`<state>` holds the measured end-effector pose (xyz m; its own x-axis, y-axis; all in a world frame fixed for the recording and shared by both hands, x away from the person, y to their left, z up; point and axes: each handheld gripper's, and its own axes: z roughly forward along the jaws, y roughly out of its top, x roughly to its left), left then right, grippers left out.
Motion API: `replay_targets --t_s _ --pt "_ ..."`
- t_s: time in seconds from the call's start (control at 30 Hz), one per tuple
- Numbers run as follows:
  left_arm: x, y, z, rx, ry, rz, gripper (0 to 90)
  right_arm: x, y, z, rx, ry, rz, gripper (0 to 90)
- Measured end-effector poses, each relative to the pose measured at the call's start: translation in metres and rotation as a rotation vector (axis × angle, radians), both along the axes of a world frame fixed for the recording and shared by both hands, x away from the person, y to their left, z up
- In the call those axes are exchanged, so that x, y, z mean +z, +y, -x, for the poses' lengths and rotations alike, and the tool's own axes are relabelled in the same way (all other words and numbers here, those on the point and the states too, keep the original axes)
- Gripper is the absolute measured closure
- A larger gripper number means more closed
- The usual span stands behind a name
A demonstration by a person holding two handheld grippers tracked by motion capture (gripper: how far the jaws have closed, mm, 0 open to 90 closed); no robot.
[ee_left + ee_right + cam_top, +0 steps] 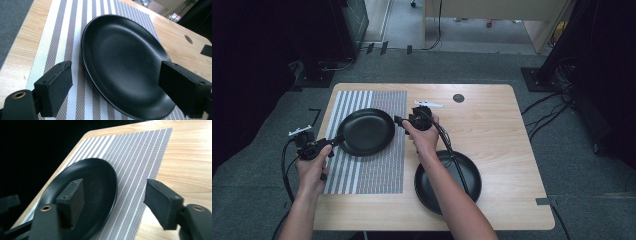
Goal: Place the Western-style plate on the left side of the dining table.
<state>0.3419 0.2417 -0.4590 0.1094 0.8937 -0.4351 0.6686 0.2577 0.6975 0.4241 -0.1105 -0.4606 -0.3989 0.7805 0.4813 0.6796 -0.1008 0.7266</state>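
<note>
A person sits at a wooden tabletop (492, 130) holding a set of tongs in each hand. A black plate (365, 131) rests flat on a grey-and-white striped placemat (377, 165) that covers the left part of the tabletop. The plate lies at the far half of the mat, roughly centred across its width, which suggests it was set there deliberately as a place setting.

The left tongs (331, 145) hover at the plate's near-left rim. In the left gripper view, their two black pads stand apart on either side of the rim, with the plate (125, 65) lying between and beyond them, and neither pad presses on it. So they are released.

The right tongs (398, 120) are at the plate's right rim, opposite the left ones. In the right gripper view their pads are also spread wide, one over the plate (95, 185) and one over the mat (140, 157), gripping nothing. So they too are released.

The two tongs flanking opposite edges suggests the plate was handled with both hands to keep it level.

A second black plate (469, 172) waits on bare wood to the near right, partly under the person's right forearm, probably next to be handled.
</note>
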Motion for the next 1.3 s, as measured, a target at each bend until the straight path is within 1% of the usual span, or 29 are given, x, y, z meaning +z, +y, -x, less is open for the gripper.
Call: replay_targets --t_s 0.07,0.13,0.17,0.2,0.27,0.33,0.4,0.5,0.53,0.57,0.6,0.63,0.7,0.73,0.77,0.8,0.83,0.87,0.93,1.0,1.03,1.1,1.17,1.2,1.23,1.27,1.3 --pt "0.003 -0.003 0.007 0.003 -0.016 -0.017 11.4 0.004 -0.004 0.006 0.014 -0.022 0.017 30.8" --pt "0.006 -0.006 0.014 -0.005 -0.027 -0.037 11.0 0.008 -0.008 0.011 0.014 -0.04 0.02 30.0" --pt "0.006 -0.006 0.014 -0.005 -0.027 -0.037 11.0 0.01 -0.01 0.013 0.019 -0.042 0.023 29.5" --pt "0.008 -0.009 0.02 -0.011 -0.036 -0.051 10.9 0.012 -0.011 0.016 0.024 -0.041 0.024 29.1" --pt "0.009 -0.012 0.03 -0.011 -0.049 -0.05 10.9 0.014 -0.014 0.019 0.028 -0.041 0.02 28.9" --pt "0.009 -0.014 0.038 -0.007 -0.052 -0.061 10.8 0.017 -0.016 0.023 0.038 -0.046 0.027 28.7" --pt "0.006 -0.014 0.047 0.002 -0.053 -0.062 10.9 0.02 -0.019 0.027 0.041 -0.055 0.05 28.2" --pt "0.002 -0.011 0.057 0.017 -0.035 -0.079 10.8 0.024 -0.023 0.032 0.048 -0.065 0.06 27.1" --pt "0.002 -0.011 0.057 0.017 -0.035 -0.079 10.9 0.025 -0.025 0.034 0.044 -0.068 0.058 27.1" --pt "0.002 -0.009 0.061 0.024 -0.034 -0.081 10.9 0.027 -0.027 0.037 0.041 -0.067 0.06 26.9" --pt "0.001 -0.005 0.069 0.044 -0.043 -0.09 10.9 0.028 -0.029 0.038 0.041 -0.065 0.064 26.7" --pt "0.001 -0.002 0.073 0.049 -0.044 -0.095 10.9 0.028 -0.03 0.04 0.04 -0.065 0.063 26.7" --pt "-0.002 0.0 0.08 0.057 -0.046 -0.123 10.9 0.03 -0.034 0.043 0.036 -0.07 0.066 26.7" --pt "-0.003 0.001 0.083 0.061 -0.046 -0.128 10.9 0.03 -0.036 0.044 0.032 -0.072 0.067 26.7" --pt "-0.003 0.001 0.083 0.061 -0.046 -0.128 10.9 0.031 -0.038 0.046 0.029 -0.074 0.067 26.7" --pt "-0.006 0.002 0.087 0.062 -0.044 -0.133 10.9 0.031 -0.038 0.046 0.029 -0.074 0.067 26.7" --pt "-0.008 0.002 0.09 0.061 -0.042 -0.135 10.9 0.032 -0.043 0.049 0.024 -0.078 0.07 26.6" --pt "-0.012 0.001 0.095 0.046 -0.04 -0.138 10.9 0.032 -0.044 0.05 0.023 -0.08 0.069 26.6" --pt "-0.018 -0.002 0.101 0.036 -0.038 -0.172 11.0 0.033 -0.046 0.054 0.024 -0.084 0.073 26.5" --pt "-0.025 -0.007 0.106 0.022 -0.035 -0.207 11.0 0.033 -0.049 0.058 0.025 -0.091 0.087 26.2" --pt "-0.025 -0.007 0.106 0.022 -0.035 -0.207 11.0 0.034 -0.05 0.06 0.025 -0.094 0.091 26.2" --pt "-0.029 -0.013 0.11 0.015 -0.047 -0.292 11.0 0.035 -0.054 0.064 0.024 -0.096 0.091 26.2" --pt "-0.032 -0.017 0.113 0.02 -0.055 -0.346 11.1 0.036 -0.057 0.069 0.022 -0.102 0.088 26.0" --pt "-0.034 -0.018 0.113 0.015 -0.057 -0.351 11.2 0.037 -0.059 0.072 0.019 -0.103 0.083 25.9" --pt "-0.036 -0.02 0.114 0.011 -0.054 -0.365 11.1 0.037 -0.061 0.076 0.018 -0.103 0.081 25.8" --pt "-0.038 -0.02 0.114 0.007 -0.046 -0.38 11.2 0.037 -0.062 0.078 0.021 -0.102 0.084 25.7" --pt "-0.04 -0.021 0.114 0.007 -0.039 -0.385 11.2 0.036 -0.064 0.081 0.021 -0.102 0.096 25.6"
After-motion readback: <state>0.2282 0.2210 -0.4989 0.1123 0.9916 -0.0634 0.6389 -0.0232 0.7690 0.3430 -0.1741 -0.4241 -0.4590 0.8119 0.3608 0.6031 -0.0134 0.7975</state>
